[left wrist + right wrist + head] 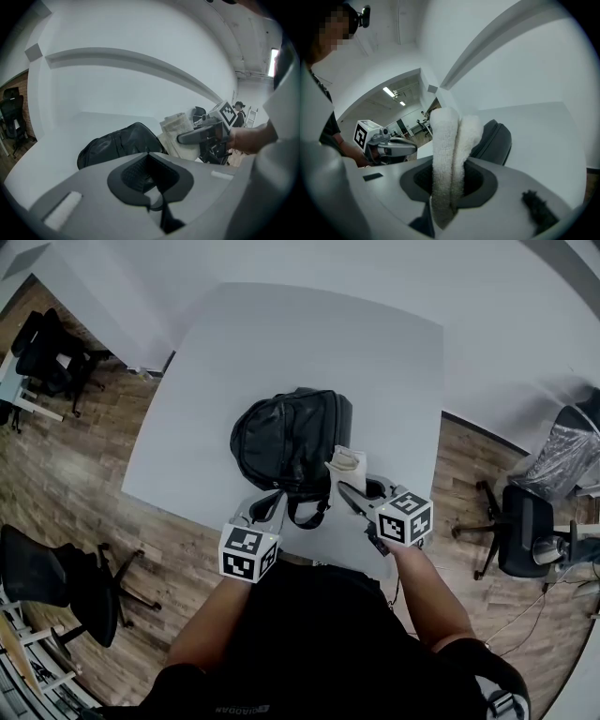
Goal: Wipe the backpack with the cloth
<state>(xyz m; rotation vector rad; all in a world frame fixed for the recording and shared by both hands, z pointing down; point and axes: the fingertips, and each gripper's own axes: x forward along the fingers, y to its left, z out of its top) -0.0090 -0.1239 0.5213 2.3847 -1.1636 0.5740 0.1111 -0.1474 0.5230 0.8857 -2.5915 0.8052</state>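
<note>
A wood floor and white walls surround a big pale table, with black office chairs standing well apart from it. The black backpack lies on the table towards its near edge. The left gripper sits at the backpack's near side, jaws pressed together on nothing. The right gripper pinches a folded white cloth, held upright just beside the backpack's right side; whether they touch is unclear.
</note>
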